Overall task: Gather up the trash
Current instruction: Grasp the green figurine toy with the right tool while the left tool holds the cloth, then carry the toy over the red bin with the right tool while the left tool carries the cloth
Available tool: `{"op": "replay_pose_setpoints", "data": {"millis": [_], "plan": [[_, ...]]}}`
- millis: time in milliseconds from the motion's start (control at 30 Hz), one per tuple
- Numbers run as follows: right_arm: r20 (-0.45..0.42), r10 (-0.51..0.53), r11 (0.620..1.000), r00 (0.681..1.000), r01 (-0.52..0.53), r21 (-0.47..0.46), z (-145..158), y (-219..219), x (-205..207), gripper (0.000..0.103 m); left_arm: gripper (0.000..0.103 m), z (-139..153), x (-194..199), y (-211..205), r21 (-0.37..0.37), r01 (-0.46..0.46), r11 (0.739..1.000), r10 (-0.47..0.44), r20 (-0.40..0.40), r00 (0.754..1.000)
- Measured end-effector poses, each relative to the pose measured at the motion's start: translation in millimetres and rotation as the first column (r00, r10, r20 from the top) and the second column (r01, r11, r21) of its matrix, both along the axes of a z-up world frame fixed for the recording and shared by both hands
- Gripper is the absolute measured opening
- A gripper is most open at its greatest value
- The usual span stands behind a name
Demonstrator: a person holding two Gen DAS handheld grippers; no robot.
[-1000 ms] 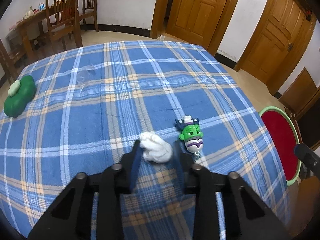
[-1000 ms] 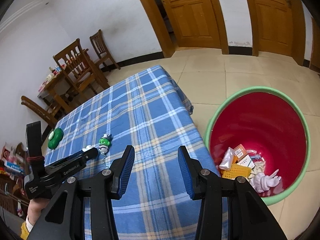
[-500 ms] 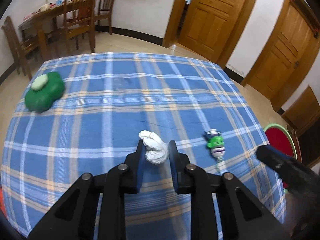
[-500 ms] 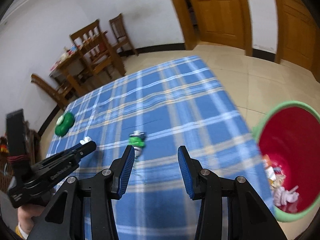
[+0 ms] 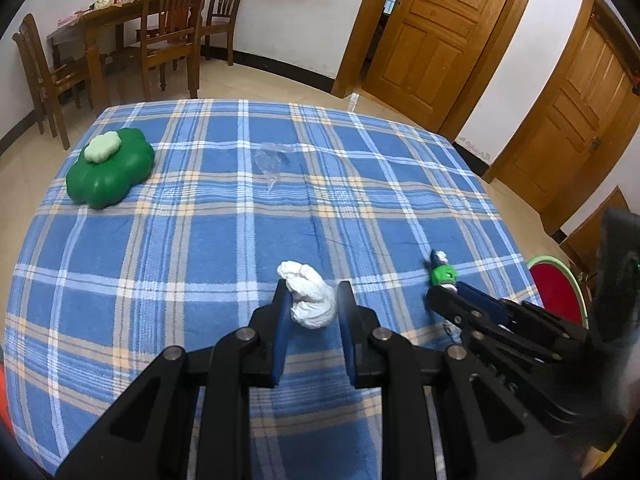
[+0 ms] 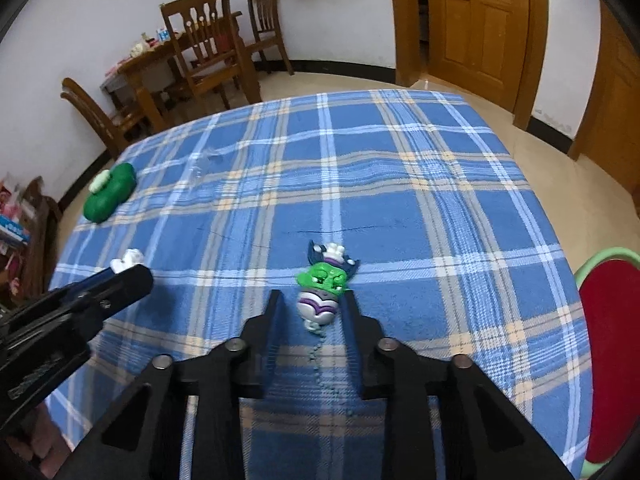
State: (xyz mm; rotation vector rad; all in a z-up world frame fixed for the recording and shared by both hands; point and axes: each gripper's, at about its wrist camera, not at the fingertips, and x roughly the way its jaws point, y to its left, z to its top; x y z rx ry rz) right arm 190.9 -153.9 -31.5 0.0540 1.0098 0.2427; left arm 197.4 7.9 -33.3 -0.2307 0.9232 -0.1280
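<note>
- Crumpled white tissue wad [image 5: 310, 300] sits pinched between the two blue-padded fingers of the left gripper [image 5: 311, 304]; both pads press its sides, the jaws are nearly closed on it, and it hangs just above the blue plaid tablecloth [image 5: 200, 240].
- Green-faced toy figure with a purple-and-white striped body and a dark blue hat [image 6: 325, 284] lies on the cloth between the fingers of the right gripper [image 6: 312, 308]. Its body end is inside the jaws and its hat points away from them.
- The right jaws have just been closing around this toy; the right-hand pad looks to be against its body, while a narrow gap shows at the left-hand pad, so a firm grip cannot be told.
- A thin bead chain [image 6: 318, 354] trails from the toy back toward the gripper's base.
- In the left wrist view the right gripper's fingers reach in from the right, their tips at the toy.
- To the right of both grippers, off the table's edge, stands a red bin with a pale green rim [image 6: 608, 352].
- Farther ahead of the left fingers, mid-table, lies a scrap of clear crinkled plastic [image 5: 274, 158].
- Far ahead and to the left rests a dark green clover-shaped cushion with a pale clover on top [image 5: 110, 168].
</note>
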Motion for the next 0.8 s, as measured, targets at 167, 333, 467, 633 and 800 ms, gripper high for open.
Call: {"op": "replay_pose_setpoints", "data": {"millis": [167,333,467,633,800], "plan": [[0.013,-0.012,1.0,1.0,0.012,0.008,1,-8,-2,0.021,0.022,4,-5,-9,-0.006,0.022,1.0,-0.022,0.004,1.0],[0.054,-0.057,0.996,0.997,0.053,0.073,19,-35,-18,0.02,0.022,11,-9,-26,-0.009,0.066,0.998,-0.066,0.013,0.998],[0.085,-0.116,0.989,0.99,0.107,0.098,35,-64,-38,0.021,0.022,18,-15,-51,-0.02,0.129,0.991,-0.129,0.024,0.991],[0.112,-0.21,0.974,0.971,0.197,0.111,50,-108,-67,0.021,0.022,27,-21,-90,-0.029,0.228,0.973,-0.227,0.035,0.973],[0.123,-0.314,0.947,0.942,0.302,0.106,57,-155,-92,0.021,0.022,33,-26,-131,-0.039,0.327,0.944,-0.325,0.042,0.945]]}}
